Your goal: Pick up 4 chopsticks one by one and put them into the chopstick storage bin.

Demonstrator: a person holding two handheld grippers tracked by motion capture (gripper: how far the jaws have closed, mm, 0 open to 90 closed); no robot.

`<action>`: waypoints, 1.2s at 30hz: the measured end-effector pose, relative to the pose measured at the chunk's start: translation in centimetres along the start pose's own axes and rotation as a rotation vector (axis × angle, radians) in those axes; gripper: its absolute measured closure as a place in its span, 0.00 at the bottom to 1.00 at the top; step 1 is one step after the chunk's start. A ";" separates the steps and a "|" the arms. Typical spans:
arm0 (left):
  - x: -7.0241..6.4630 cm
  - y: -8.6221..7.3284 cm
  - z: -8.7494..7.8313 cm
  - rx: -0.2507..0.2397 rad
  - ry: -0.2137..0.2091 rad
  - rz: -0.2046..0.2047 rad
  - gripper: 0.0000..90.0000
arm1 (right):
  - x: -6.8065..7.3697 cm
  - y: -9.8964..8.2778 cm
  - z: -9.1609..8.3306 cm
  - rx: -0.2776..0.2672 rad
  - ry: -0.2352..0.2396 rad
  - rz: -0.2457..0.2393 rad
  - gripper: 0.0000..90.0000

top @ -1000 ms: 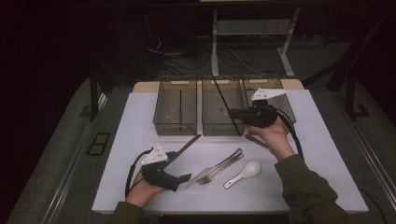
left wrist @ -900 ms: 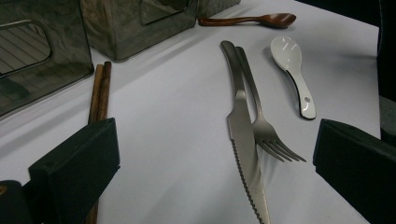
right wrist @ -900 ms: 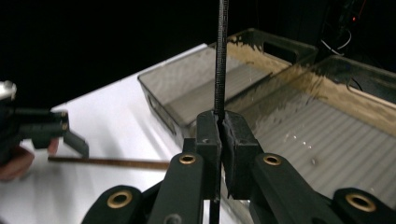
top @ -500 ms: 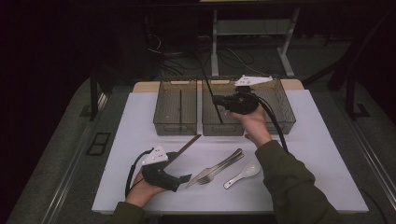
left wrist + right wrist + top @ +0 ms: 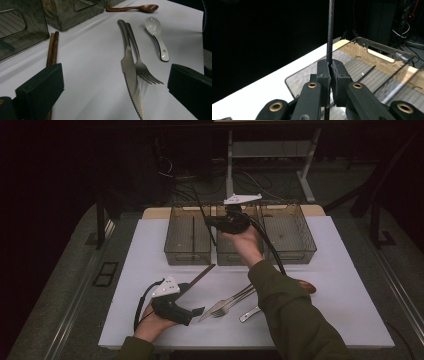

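Slipping is the risk: right gripper (image 5: pixel 329 75), jaws clamped on a thin black chopstick (image 5: pixel 330 30) over the left bin (image 5: pixel 189 237), could let it pivot; left gripper (image 5: pixel 112 85) rests, jaws apart.

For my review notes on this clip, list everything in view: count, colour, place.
bins: three, smoky clear, side by side at the table's far edge
black chopstick: one, upright in the right claw, above the bins
brown chopsticks: a pair, on the mat near the left bin
knife: one, silver, mid mat
fork: one, silver, touching the knife
white spoon: one, beside the fork
brown spoon: one, farther back
mat: one, white, covers the table
left claw: black, open, low on the mat
right claw: black, shut on the black chopstick
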State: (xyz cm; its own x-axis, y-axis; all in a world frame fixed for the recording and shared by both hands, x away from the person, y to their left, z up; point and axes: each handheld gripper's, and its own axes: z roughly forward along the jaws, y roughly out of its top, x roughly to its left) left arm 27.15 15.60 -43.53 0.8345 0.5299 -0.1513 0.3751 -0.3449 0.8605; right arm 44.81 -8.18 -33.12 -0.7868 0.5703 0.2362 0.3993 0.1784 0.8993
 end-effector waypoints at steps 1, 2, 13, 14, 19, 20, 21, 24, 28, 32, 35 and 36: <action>0.0 0.0 0.0 -0.001 -0.001 -0.002 0.00 | 0.1 0.0 0.4 0.004 -0.002 0.003 0.95; 0.0 0.0 0.0 0.006 -0.001 0.003 0.00 | 0.1 0.0 0.8 0.008 -0.002 0.007 0.95; -0.1 0.0 0.0 0.000 -0.009 -0.003 0.00 | 0.3 -0.6 4.5 0.070 -0.027 0.043 0.95; -0.1 0.0 0.0 0.000 -0.009 -0.002 0.00 | 0.3 -0.7 4.7 0.082 -0.027 0.041 0.95; -0.2 0.0 0.1 -0.001 -0.010 0.002 0.00 | 0.4 -1.3 5.7 0.122 -0.051 0.038 0.95; -0.2 0.0 0.1 0.002 -0.010 0.002 0.00 | 0.3 -1.4 5.9 0.131 -0.053 0.036 0.95; -0.2 0.0 0.1 0.003 -0.011 0.002 0.00 | 0.3 -1.5 6.0 0.141 -0.057 0.034 0.95; -0.2 0.0 0.1 0.006 -0.015 0.003 0.00 | 0.2 -1.8 6.3 0.171 -0.077 0.045 0.95; -0.2 0.0 0.2 0.009 -0.022 0.007 0.00 | 0.0 -2.2 6.7 0.206 -0.102 0.053 0.95; -0.2 0.0 0.2 0.008 -0.023 0.008 0.00 | -0.1 -2.5 7.1 0.260 -0.121 0.064 0.94; -0.2 0.0 0.2 0.008 -0.024 0.009 0.00 | -0.2 -2.7 7.2 0.280 -0.120 0.067 0.92; -0.2 0.0 0.2 0.008 -0.024 0.009 0.00 | -0.2 -2.7 7.2 0.280 -0.118 0.066 0.87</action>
State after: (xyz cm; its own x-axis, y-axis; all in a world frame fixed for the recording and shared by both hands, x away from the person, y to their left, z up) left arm 27.05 15.33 -43.57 0.8470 0.5084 -0.1552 0.3709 -0.3560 0.8577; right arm 47.28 -2.95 -38.23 -0.7016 0.6739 0.2314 0.5743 0.3425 0.7436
